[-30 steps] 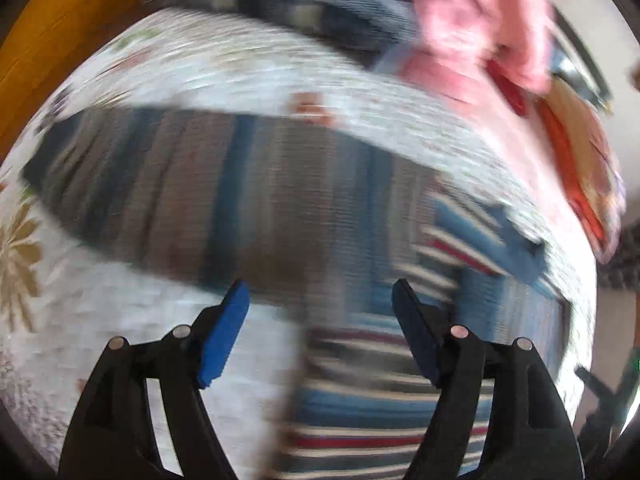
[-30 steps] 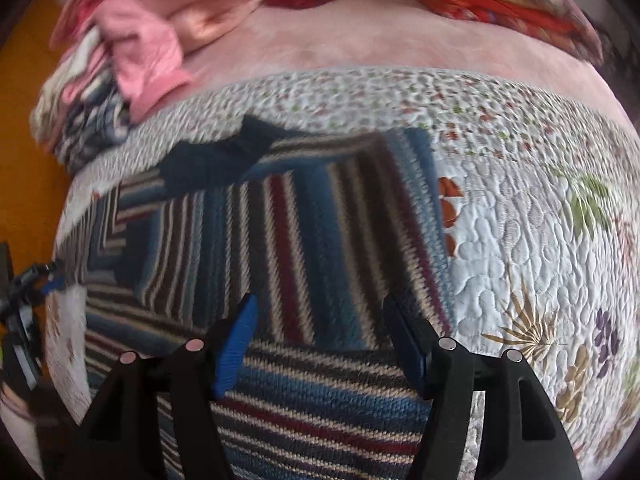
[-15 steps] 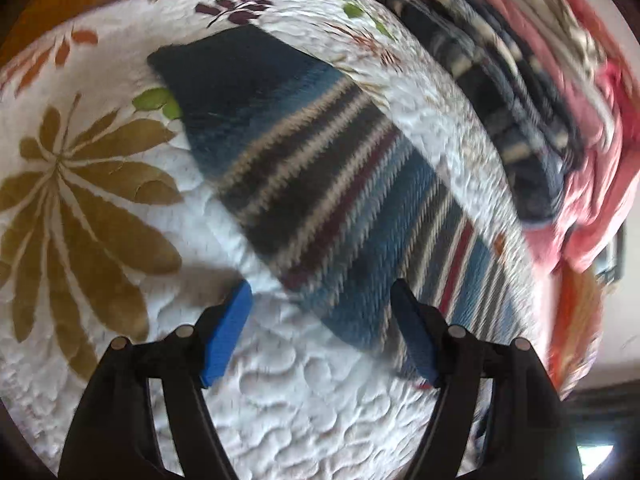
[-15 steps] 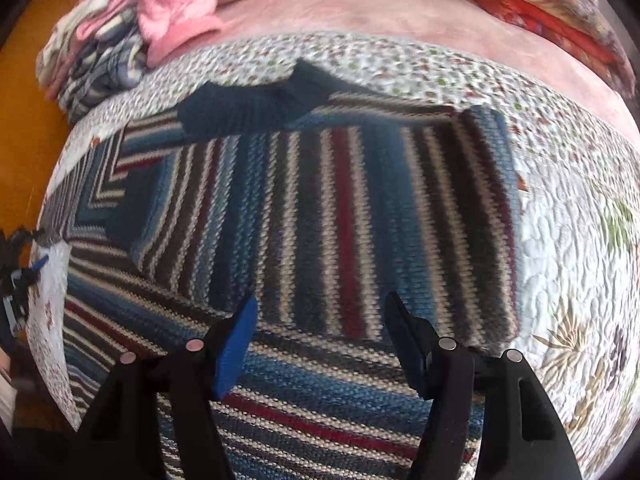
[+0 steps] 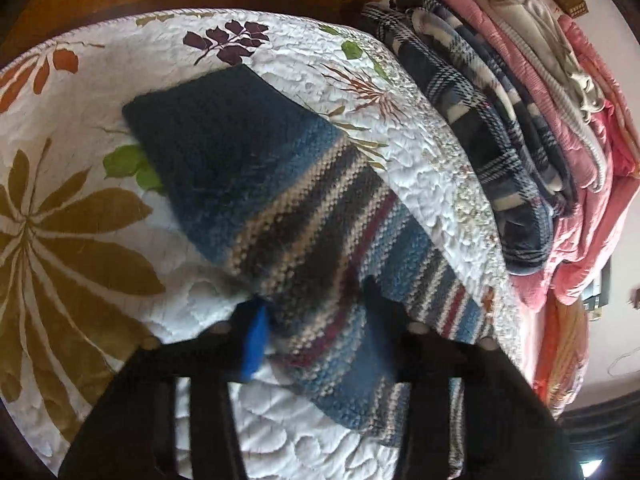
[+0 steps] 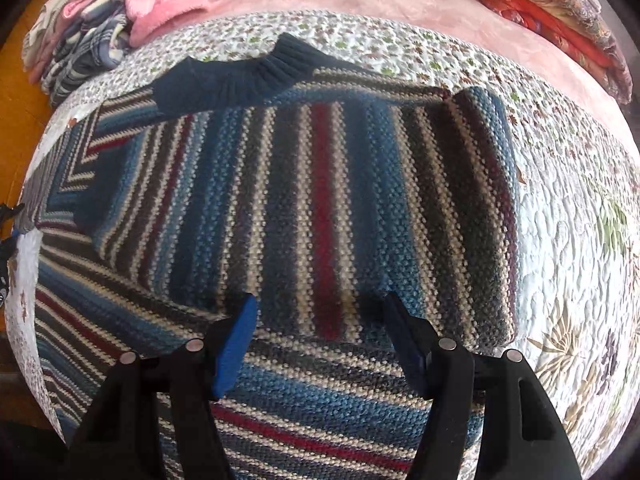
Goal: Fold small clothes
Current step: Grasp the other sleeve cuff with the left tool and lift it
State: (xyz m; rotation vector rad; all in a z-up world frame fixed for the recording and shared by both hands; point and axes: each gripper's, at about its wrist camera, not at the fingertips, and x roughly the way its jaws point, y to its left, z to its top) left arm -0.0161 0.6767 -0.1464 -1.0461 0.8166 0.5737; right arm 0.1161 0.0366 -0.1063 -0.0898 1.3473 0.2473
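Left claw (image 5: 316, 320) wide astride sleeve (image 5: 280, 216) | right claw (image 6: 320, 320) wide | cuff (image 5: 208, 136) points away

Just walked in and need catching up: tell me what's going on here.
A person with a gripper in each hand is folding a striped knit sweater on a floral quilt. One sleeve lies folded across the body. The left gripper straddles the other sleeve, open; the right gripper hovers open over the body.

Left gripper (image 5: 316, 320) low and angled forward, jaws spread wide, motion-blurred, nothing pinched; right gripper (image 6: 320, 320) level, jaws equally wide apart, blue pads (image 6: 234, 344) sharp, also holding nothing.
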